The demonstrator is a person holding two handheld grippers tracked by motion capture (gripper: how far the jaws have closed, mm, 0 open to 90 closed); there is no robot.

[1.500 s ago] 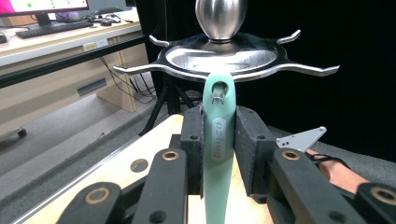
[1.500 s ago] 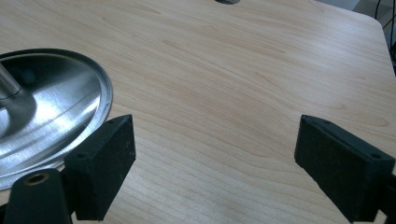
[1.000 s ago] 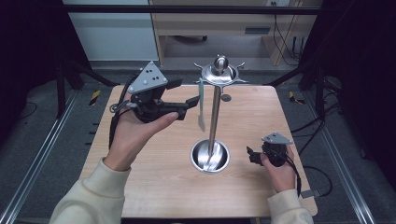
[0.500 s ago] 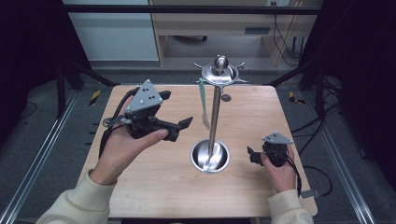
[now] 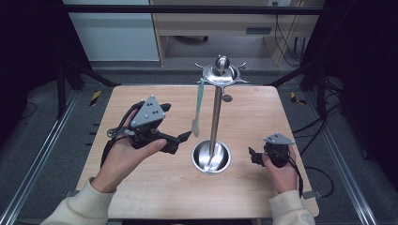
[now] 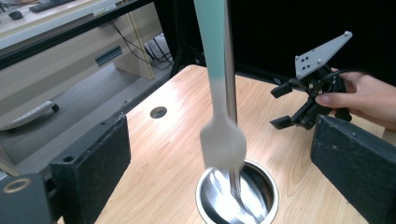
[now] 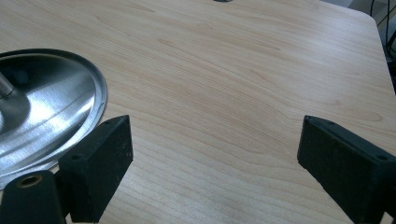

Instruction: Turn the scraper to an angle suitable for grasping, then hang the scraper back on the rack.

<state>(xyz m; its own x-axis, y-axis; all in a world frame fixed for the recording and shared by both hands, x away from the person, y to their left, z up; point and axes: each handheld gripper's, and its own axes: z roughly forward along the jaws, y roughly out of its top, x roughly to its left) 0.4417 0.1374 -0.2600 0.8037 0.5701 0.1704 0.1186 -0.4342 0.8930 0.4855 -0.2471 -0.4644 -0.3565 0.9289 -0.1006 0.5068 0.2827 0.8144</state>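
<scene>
A metal stand with a thin pole (image 5: 216,117) rises from a round steel base dish (image 5: 202,161) mid-table, with a ring of hooks at its top (image 5: 220,72). A spatula (image 5: 197,105) with a teal handle and a white head hangs from a left hook, free of both grippers. My left gripper (image 5: 180,140) is held open just left of the spatula's head. In the left gripper view the spatula (image 6: 223,140) hangs between the wide jaws, farther off. My right gripper (image 5: 252,156) rests open on the table right of the base dish (image 7: 46,116).
The wooden table (image 5: 155,197) has a small round hole (image 5: 227,98) behind the stand. Metal frame rails run along both sides of the table. A desk with cables stands beyond the far edge.
My left gripper has drawn back and down from the hanging spatula toward the person. The spatula stays on its hook. The right gripper has not moved.
</scene>
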